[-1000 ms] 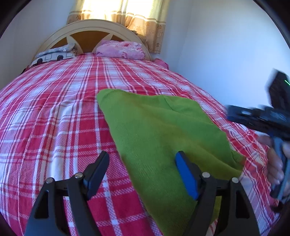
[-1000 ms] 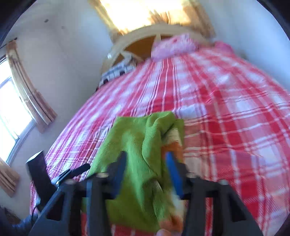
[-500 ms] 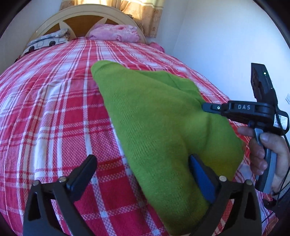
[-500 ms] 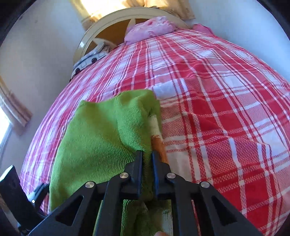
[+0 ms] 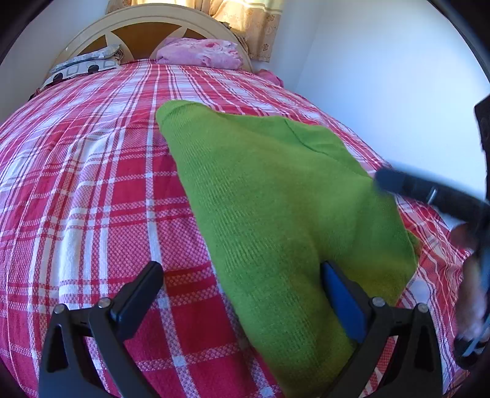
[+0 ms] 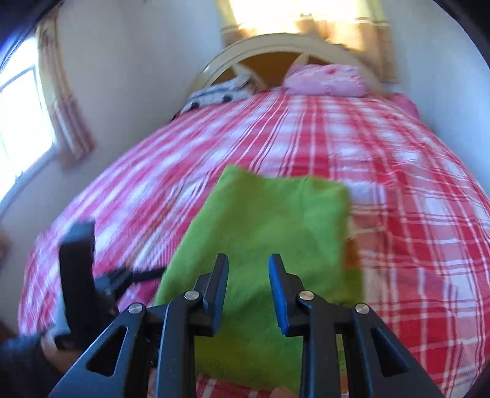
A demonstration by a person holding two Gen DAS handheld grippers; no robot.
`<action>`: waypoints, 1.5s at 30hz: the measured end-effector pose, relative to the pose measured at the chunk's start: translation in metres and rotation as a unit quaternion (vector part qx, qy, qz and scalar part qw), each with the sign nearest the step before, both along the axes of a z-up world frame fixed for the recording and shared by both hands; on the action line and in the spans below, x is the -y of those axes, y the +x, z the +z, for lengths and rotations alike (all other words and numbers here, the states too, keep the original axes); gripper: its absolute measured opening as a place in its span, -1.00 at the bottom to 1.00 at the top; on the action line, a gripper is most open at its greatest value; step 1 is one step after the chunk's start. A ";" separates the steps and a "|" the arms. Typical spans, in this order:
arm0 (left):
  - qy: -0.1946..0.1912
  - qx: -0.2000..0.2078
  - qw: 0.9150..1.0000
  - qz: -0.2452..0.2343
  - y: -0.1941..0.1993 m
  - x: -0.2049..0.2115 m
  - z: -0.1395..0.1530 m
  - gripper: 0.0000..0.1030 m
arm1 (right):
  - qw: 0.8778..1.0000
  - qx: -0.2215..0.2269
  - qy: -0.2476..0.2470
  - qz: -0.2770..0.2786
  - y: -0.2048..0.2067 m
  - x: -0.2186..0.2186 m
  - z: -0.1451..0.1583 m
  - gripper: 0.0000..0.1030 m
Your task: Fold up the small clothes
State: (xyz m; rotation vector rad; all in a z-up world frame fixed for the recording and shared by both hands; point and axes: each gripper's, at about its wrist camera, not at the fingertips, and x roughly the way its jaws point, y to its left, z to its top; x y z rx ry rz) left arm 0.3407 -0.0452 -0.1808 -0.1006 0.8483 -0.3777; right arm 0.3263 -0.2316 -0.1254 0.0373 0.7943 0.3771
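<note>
A green knitted garment (image 5: 275,214) is seen lying folded on the red-and-white checked bedspread (image 5: 92,183), on the half of the bed nearer the cameras and towards the white wall (image 5: 382,76). In the left wrist view it is spread as a broad wedge, its narrow end turned towards the headboard (image 5: 147,18). A seam line is visible in the knit near the wall-side edge. In the right wrist view a strip of orange fabric (image 6: 352,248) is seen just beside the garment's right edge; what it belongs to cannot be told.

The left gripper (image 5: 242,294) is held with its jaws spread fully wide. One finger is seen over the bare bedspread and the blue-padded finger over the garment; nothing is clamped between them.

The right gripper (image 6: 248,284) is seen above the near part of the garment with a moderate gap between its blue pads. Its jaws are opening, and no cloth is pinched between them; the green knit is seen only behind the gap. The view is blurred.

At the headboard end, a pink pillow (image 5: 199,55) and a grey patterned pillow (image 5: 82,64) are recorded, well apart from the garment. Curtains (image 5: 251,24) are seen hanging behind the headboard. No container is in view.
</note>
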 end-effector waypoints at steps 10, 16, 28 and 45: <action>-0.003 -0.004 1.000 -0.003 0.001 0.000 -0.001 1.00 | 0.998 -0.049 -0.043 -0.015 0.004 0.012 -0.032 -0.45; -0.001 -0.004 1.000 -0.003 0.001 0.001 -0.001 1.00 | 1.000 -0.009 -0.020 0.004 0.016 -0.002 -0.009 -0.45; -0.017 -0.005 1.000 0.011 -0.020 -0.011 0.010 1.00 | 0.998 -0.053 -0.034 -0.003 0.044 0.021 -0.044 -0.55; 0.049 -0.037 0.994 0.086 -0.049 -0.019 -0.001 1.00 | 0.998 -0.001 -0.055 -0.003 0.031 0.016 -0.048 -0.31</action>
